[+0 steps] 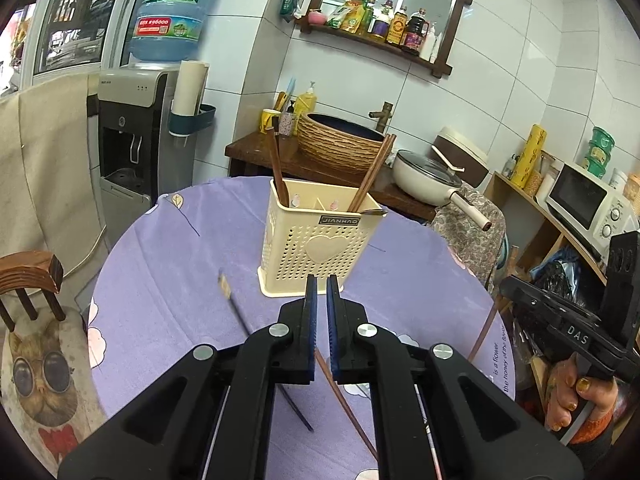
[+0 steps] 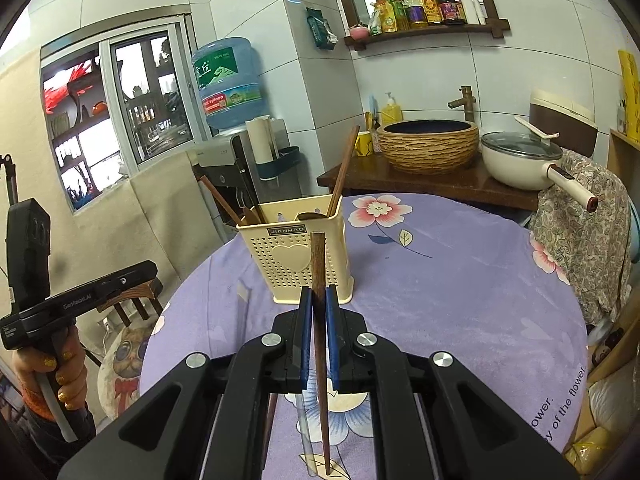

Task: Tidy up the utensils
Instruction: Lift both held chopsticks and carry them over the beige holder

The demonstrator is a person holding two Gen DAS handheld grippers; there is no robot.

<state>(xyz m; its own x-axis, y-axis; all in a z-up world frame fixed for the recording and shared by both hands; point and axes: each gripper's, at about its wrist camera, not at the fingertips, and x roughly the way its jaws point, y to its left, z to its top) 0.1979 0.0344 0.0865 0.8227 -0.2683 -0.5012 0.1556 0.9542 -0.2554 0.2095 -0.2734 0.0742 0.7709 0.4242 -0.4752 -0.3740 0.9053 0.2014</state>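
Observation:
A cream perforated utensil holder [image 1: 316,240] stands on the purple tablecloth [image 1: 168,280]; it also shows in the right wrist view [image 2: 292,252]. It holds a wooden spoon [image 1: 278,168] and chopsticks [image 1: 372,172]. My right gripper [image 2: 319,296] is shut on a brown wooden chopstick [image 2: 320,340], held in front of the holder with its tip pointing down toward me. My left gripper [image 1: 322,284] has its jaws nearly closed with nothing between them, just in front of the holder. A thin dark utensil [image 1: 256,340] and a brown chopstick [image 1: 344,400] lie on the cloth below it.
A wooden chair [image 1: 32,276] with a cat cushion stands left of the table. A water dispenser [image 1: 136,152], a counter with a woven basin [image 1: 340,140] and a white pan [image 1: 424,176] are behind. A microwave [image 1: 588,204] sits on a shelf at right.

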